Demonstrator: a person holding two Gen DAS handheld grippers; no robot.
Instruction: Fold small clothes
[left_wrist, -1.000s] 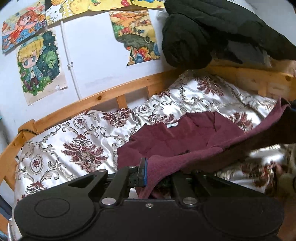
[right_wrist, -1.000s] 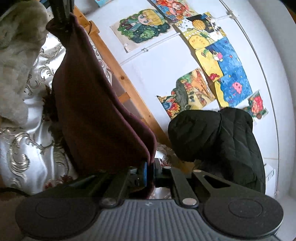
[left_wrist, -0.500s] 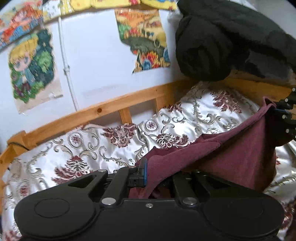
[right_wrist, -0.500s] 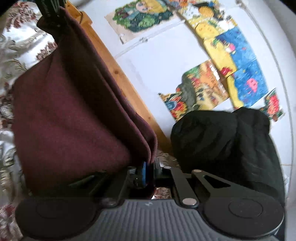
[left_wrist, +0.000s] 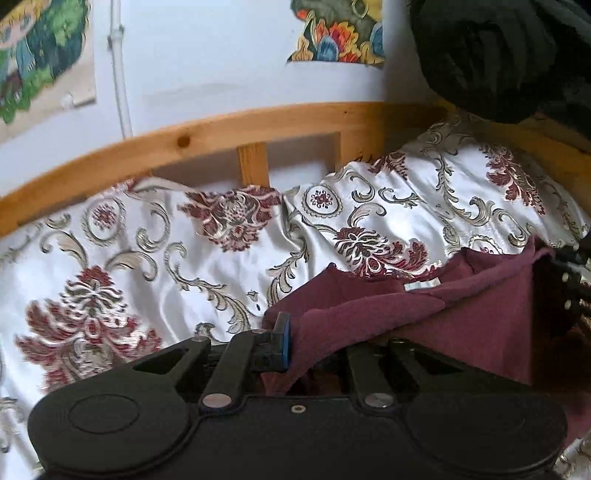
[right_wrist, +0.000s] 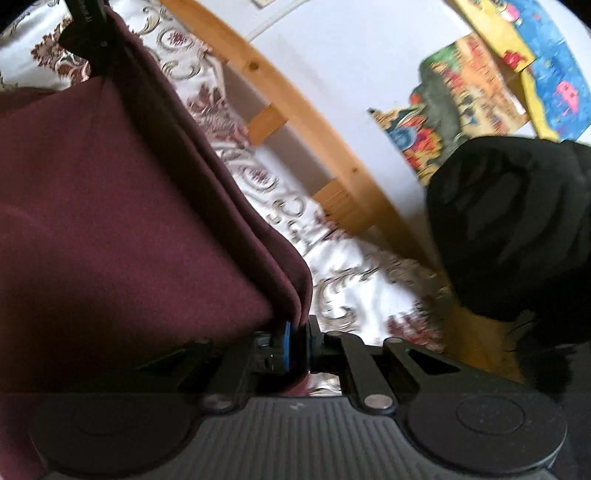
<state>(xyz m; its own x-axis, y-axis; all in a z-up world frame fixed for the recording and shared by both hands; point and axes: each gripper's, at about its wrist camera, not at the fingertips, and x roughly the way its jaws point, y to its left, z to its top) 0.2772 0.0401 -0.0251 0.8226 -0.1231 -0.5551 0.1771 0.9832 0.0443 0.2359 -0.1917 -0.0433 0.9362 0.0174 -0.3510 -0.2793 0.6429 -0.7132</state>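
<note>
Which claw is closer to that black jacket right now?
Right. The right claw, shut on the maroon garment, has the black jacket close beside it. The left claw holds the garment's other end, farther away.

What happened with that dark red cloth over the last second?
Both claws carried the dark red cloth toward the wooden bed rail and wall; the spread part on the bedspread has gathered into folds. The left claw and right claw stayed clamped on its edges. The black coat hasn't moved.
</note>
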